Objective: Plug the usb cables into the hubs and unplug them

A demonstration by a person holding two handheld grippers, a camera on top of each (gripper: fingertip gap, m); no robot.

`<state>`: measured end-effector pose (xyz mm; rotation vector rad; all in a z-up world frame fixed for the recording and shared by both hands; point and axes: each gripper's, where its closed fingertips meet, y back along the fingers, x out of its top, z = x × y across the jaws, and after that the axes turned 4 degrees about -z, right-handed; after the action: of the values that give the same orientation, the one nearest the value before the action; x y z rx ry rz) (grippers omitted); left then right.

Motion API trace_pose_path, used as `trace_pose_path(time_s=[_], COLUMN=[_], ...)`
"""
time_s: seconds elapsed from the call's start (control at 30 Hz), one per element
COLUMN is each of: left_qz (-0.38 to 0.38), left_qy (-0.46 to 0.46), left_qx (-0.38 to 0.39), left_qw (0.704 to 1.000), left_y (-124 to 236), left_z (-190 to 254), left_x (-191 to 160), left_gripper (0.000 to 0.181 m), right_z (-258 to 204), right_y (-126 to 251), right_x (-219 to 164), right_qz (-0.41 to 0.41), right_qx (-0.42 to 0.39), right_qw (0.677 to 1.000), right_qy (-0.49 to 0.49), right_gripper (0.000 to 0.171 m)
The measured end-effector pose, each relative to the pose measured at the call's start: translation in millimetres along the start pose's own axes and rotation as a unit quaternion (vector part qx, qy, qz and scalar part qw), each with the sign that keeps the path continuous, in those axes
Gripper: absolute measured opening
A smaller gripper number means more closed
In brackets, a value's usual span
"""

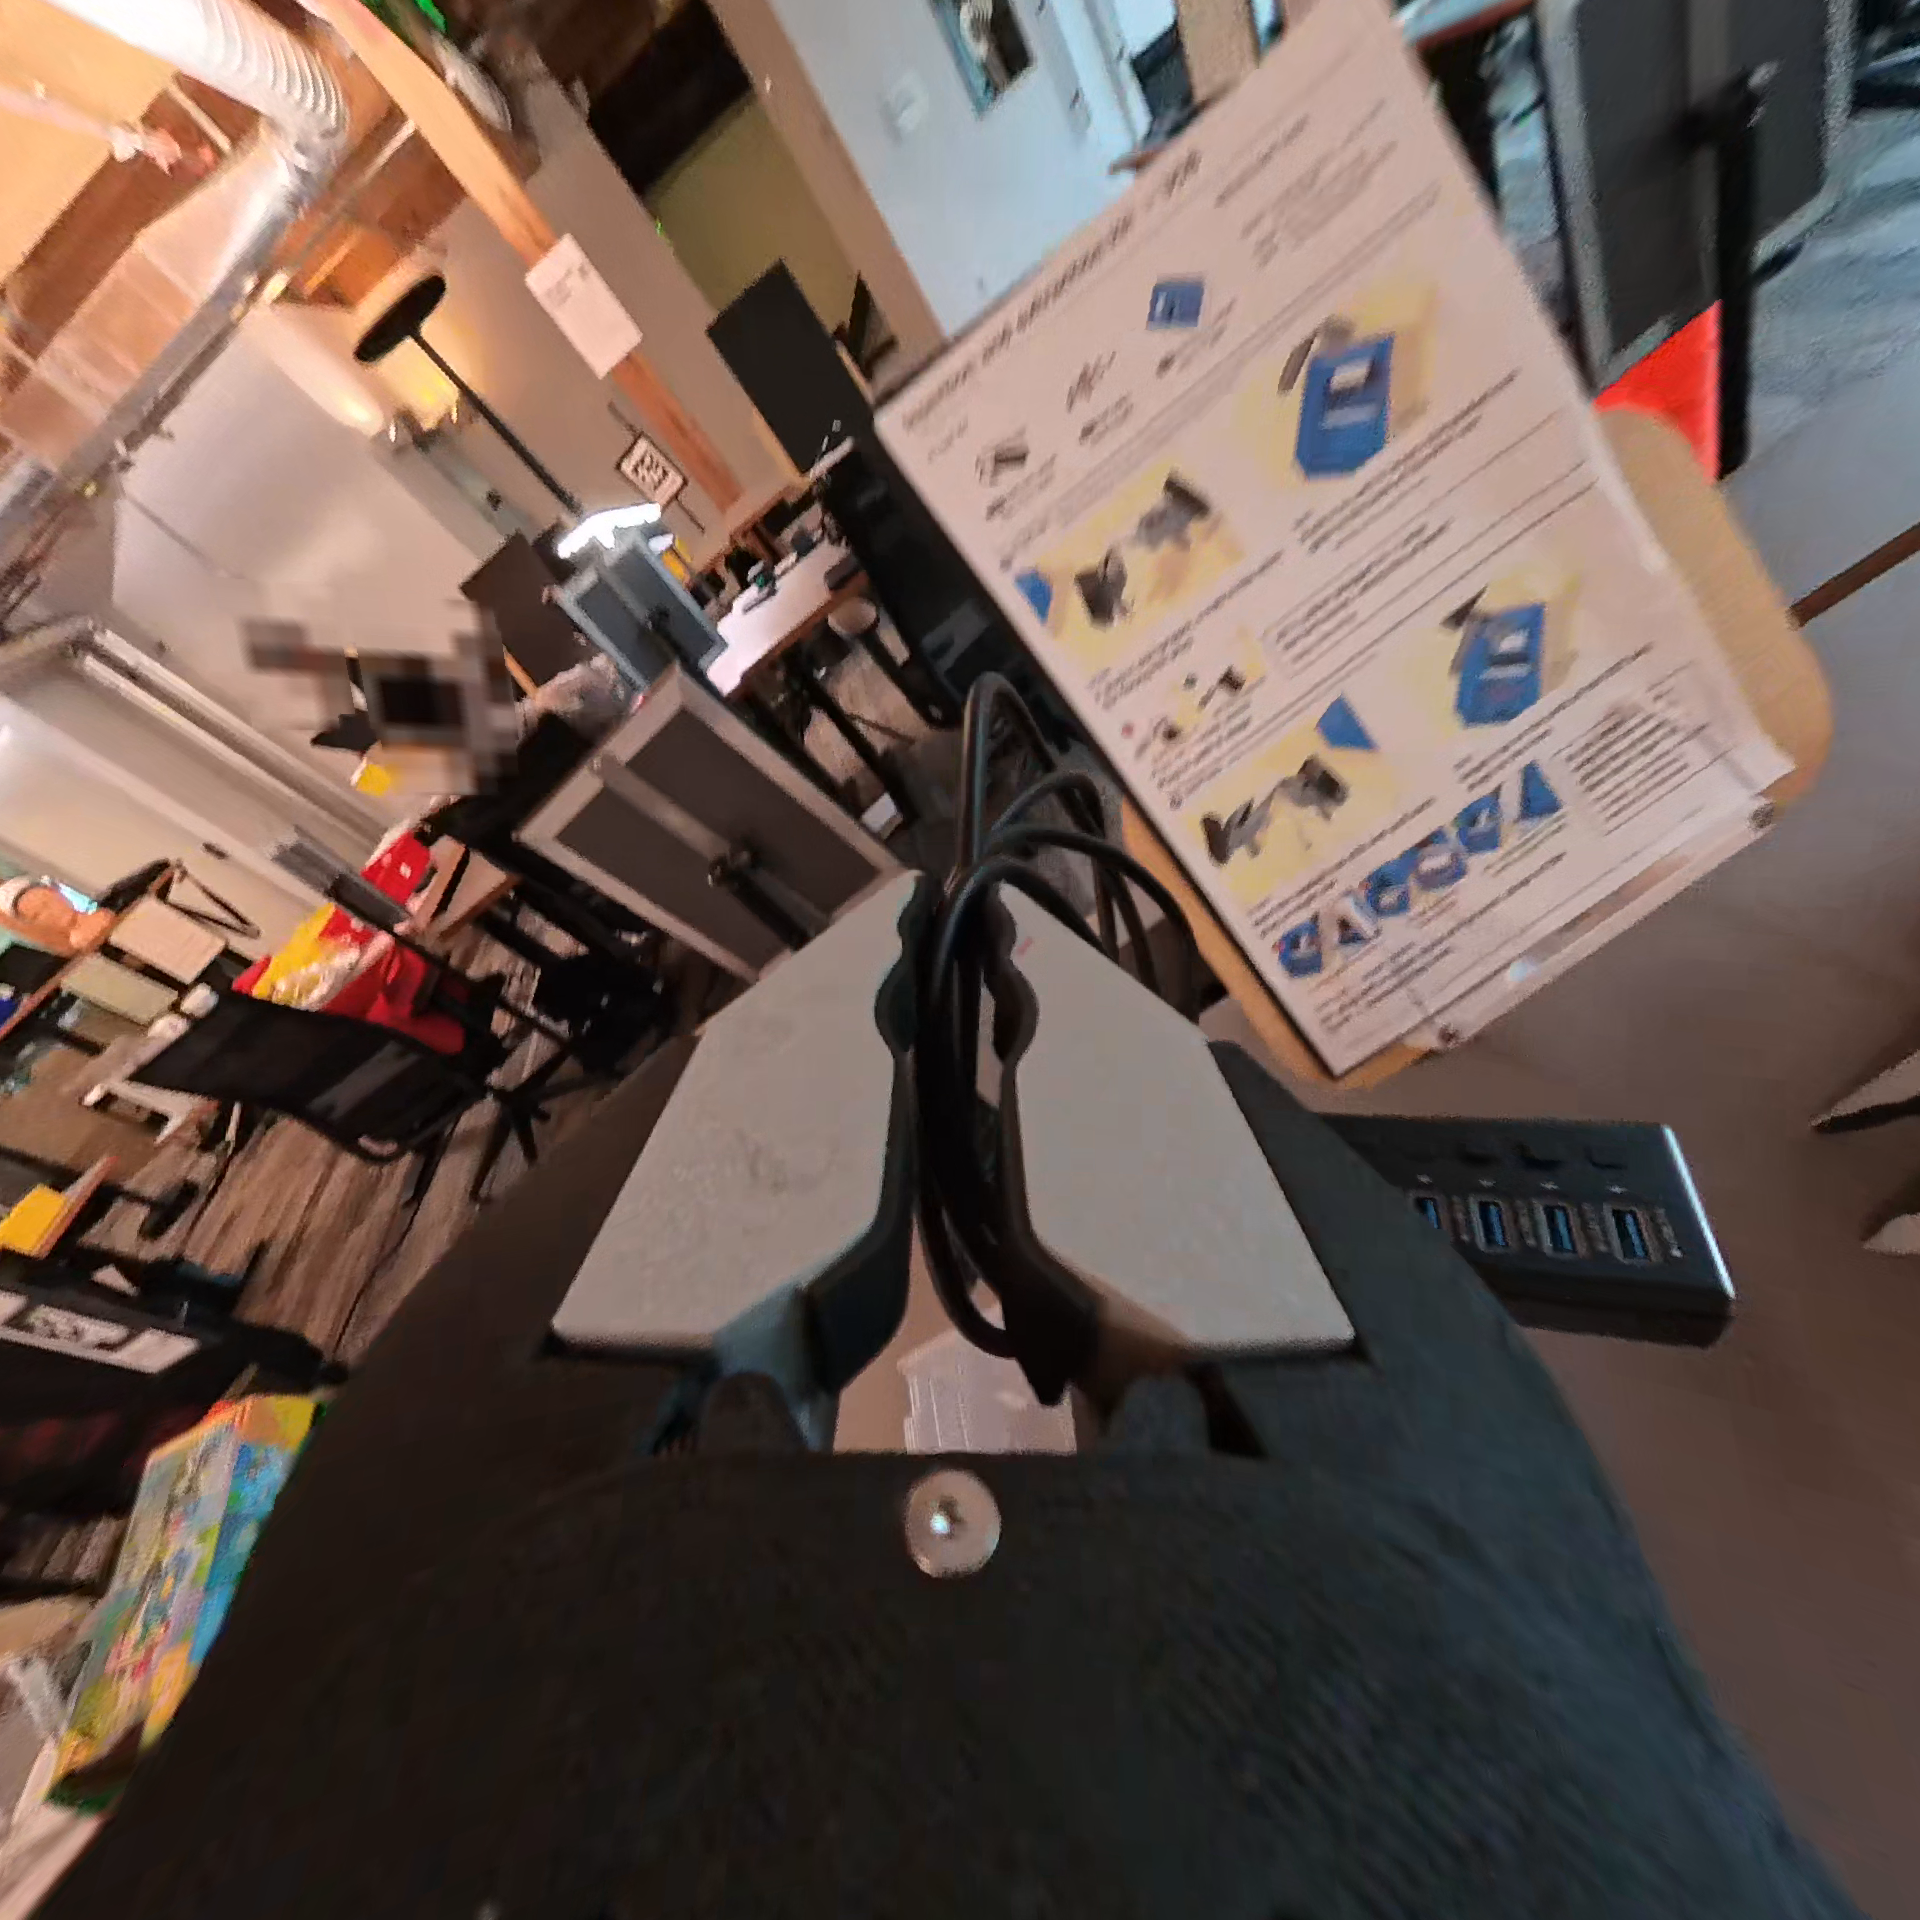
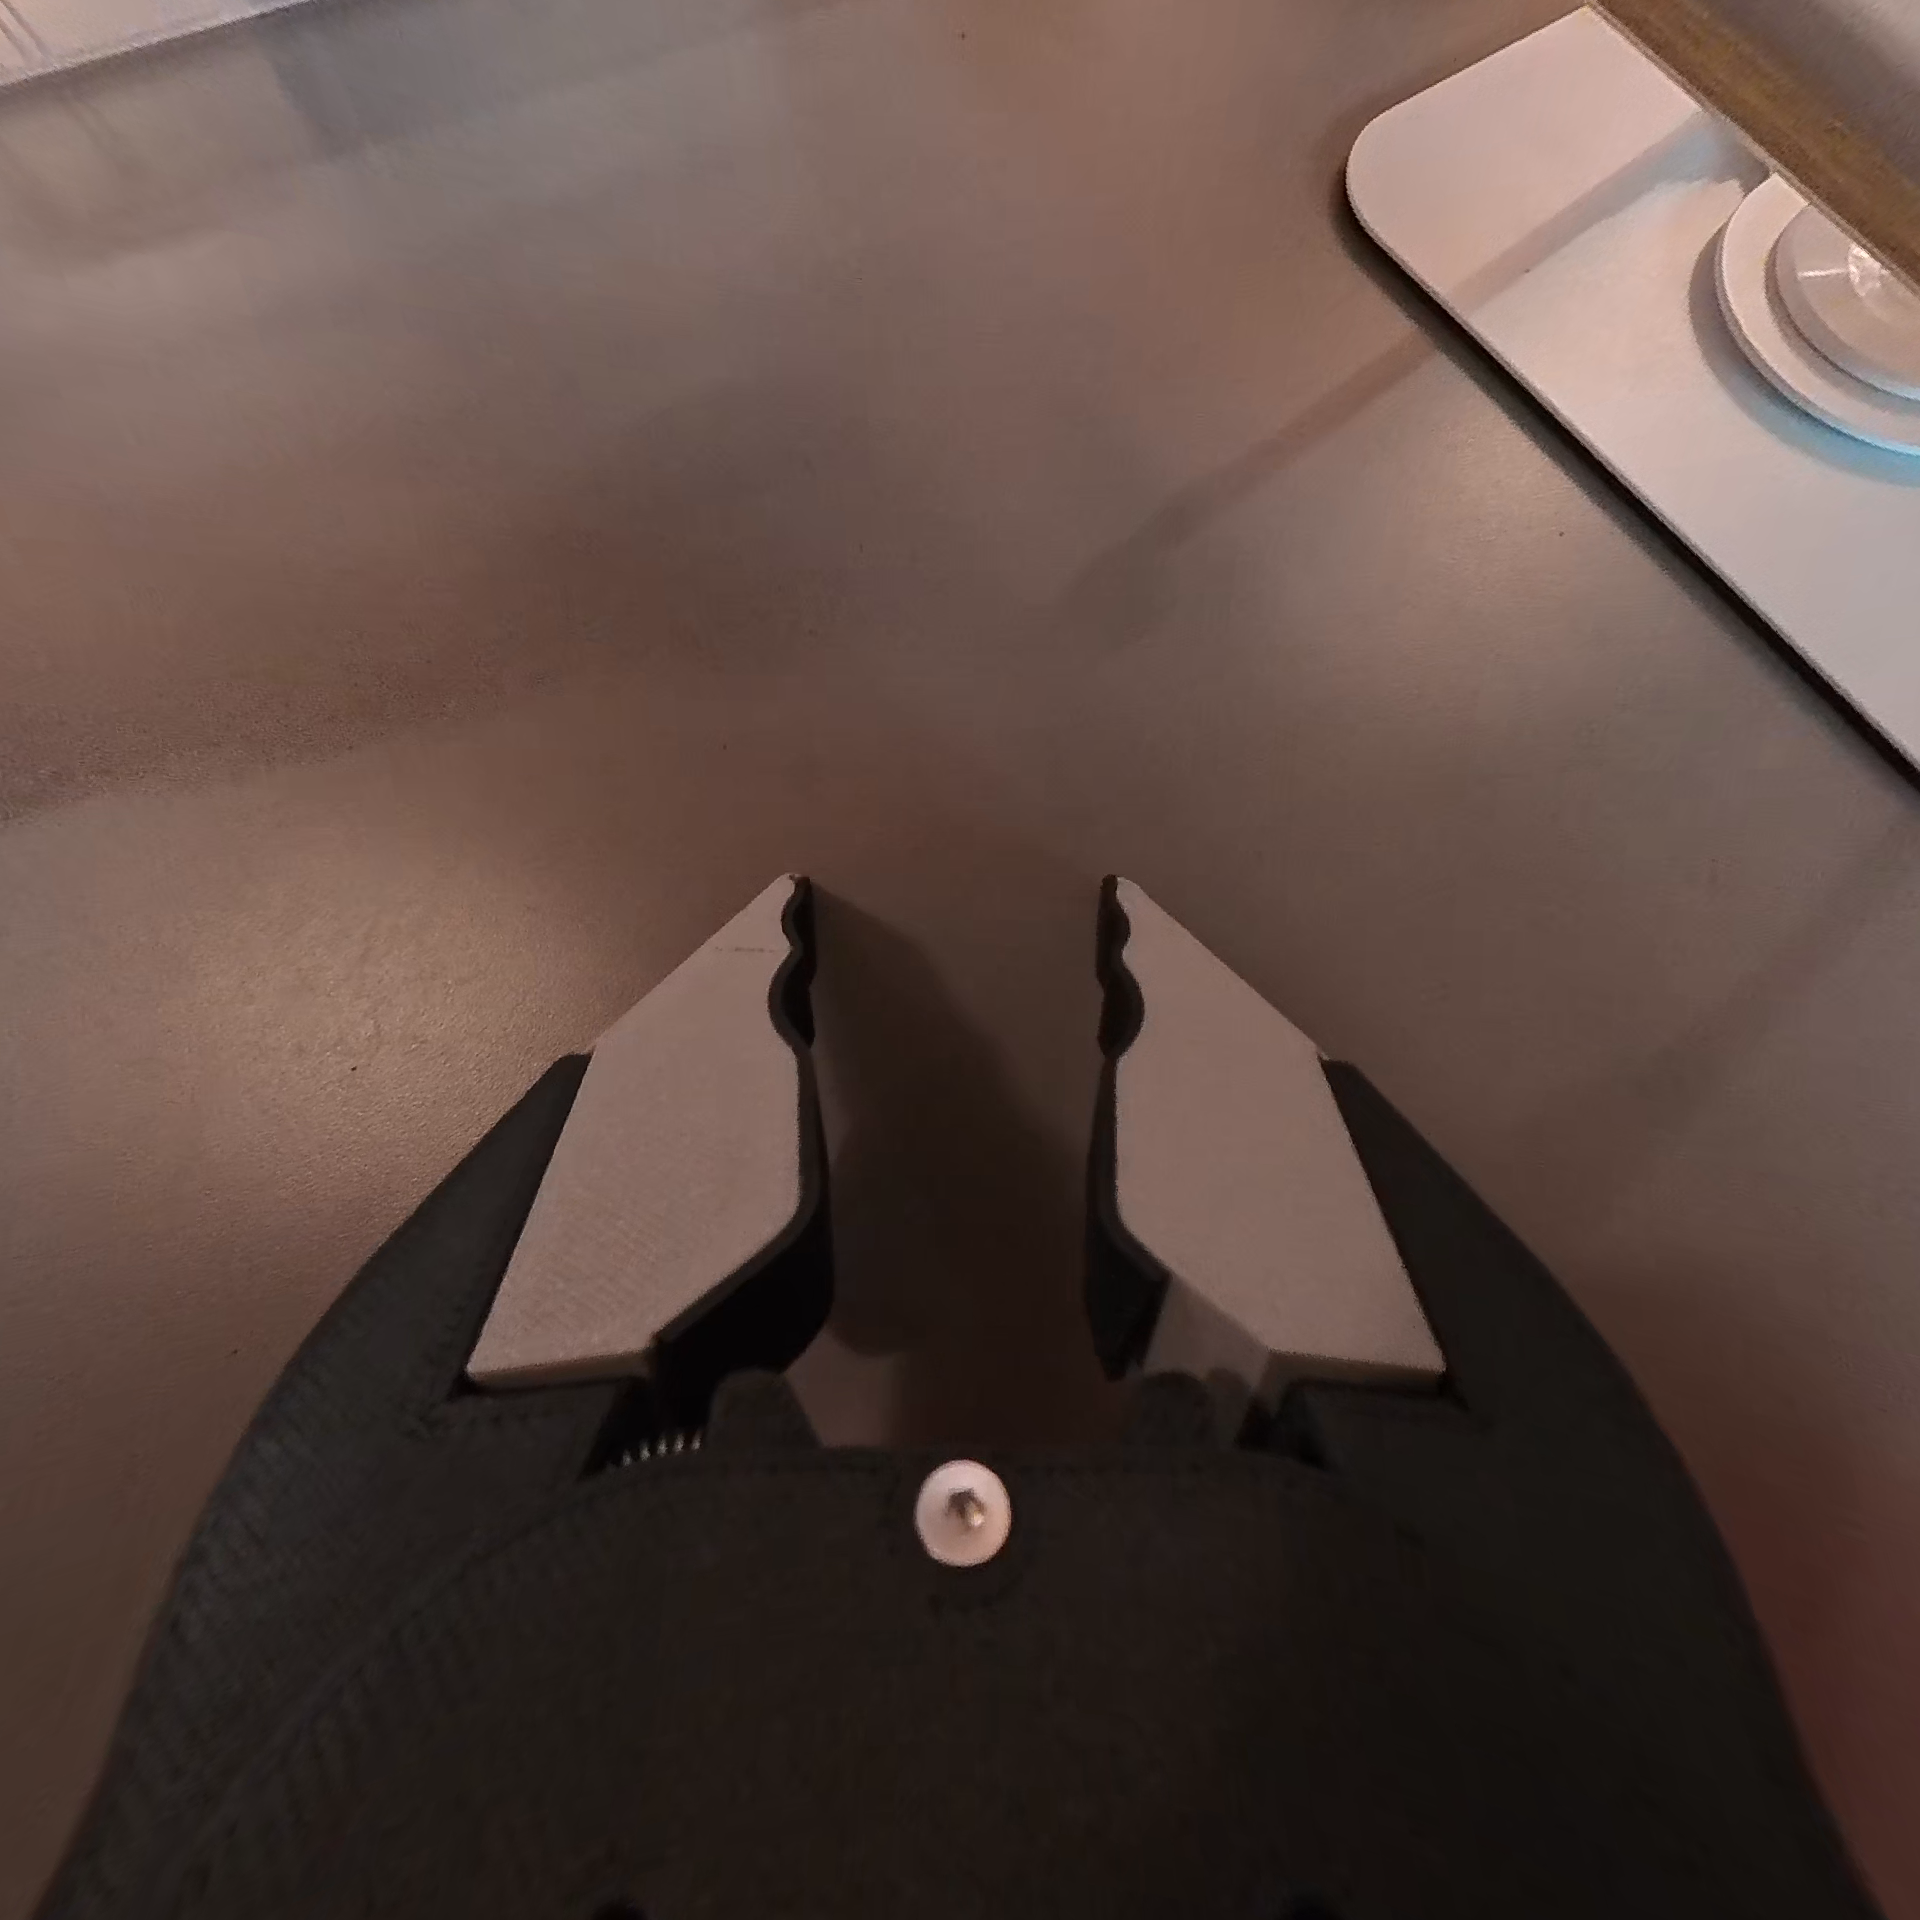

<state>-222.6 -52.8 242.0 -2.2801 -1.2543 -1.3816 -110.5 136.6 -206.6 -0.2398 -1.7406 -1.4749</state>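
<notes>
Several black cable loops point(image 1: 961, 1039) hang bunched, pinched.

Left wrist view: strong motion blur throughout; the printed sheet point(image 1: 1340, 644) is smeared beyond reading and background furniture is streaked. Wide-angle distortion bends and tilts the room toward the edges. A warm lamp point(image 1: 400, 312) gives a bright glow at upper left; the foreground is dim and soft. The USB hub point(image 1: 1558, 1226) is moderately sharp.

Right wrist view: sharp at centre, softening toward the corners. Dim, warm light on the table point(image 2: 520, 623), with broad diffuse reflections. Dark shadow pools between the fingers point(image 2: 665, 1164). The pale stand base point(image 2: 1579, 312) at upper right is brighter, with a cool bluish rim
</notes>
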Motion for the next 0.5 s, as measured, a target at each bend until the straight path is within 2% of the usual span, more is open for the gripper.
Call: trace_pose_path(time_s=[0.1,0.2,0.27,0.37,0.5], left_qz=[0.017,0.032,0.041,0.031,-0.005], left_qy=[-0.016,-0.037,-0.034,-0.039,-0.064], left_qx=[-0.009,-0.016,-0.038,-0.080,-0.156], left_qw=[1.000,0.999,0.998,0.996,0.986], left_y=[9.9,18.6,18.7,9.2,-10.0], left_z=[7.5,21.2,36.9,71.3,140.7], left_x=[36.5,62.1,71.3,62.8,13.9], left_gripper=[0.007,0.007,0.007,0.007,0.007], right_z=[-0.5,-1.1,5.8,16.5,31.5], right_y=[0.3,3.0,4.8,8.3,13.9], right_x=[-0.1,-1.7,-2.4,-4.7,-5.2], right_qz=[-0.001,-0.001,-0.004,-0.013,-0.007], right_qx=[0.001,-0.004,-0.030,-0.062,-0.087], right_qw=[1.000,1.000,0.999,0.997,0.996], right_qy=[0.002,0.022,0.030,0.034,0.014], right_gripper=[0.051,0.021,0.026,0.028,0.026])
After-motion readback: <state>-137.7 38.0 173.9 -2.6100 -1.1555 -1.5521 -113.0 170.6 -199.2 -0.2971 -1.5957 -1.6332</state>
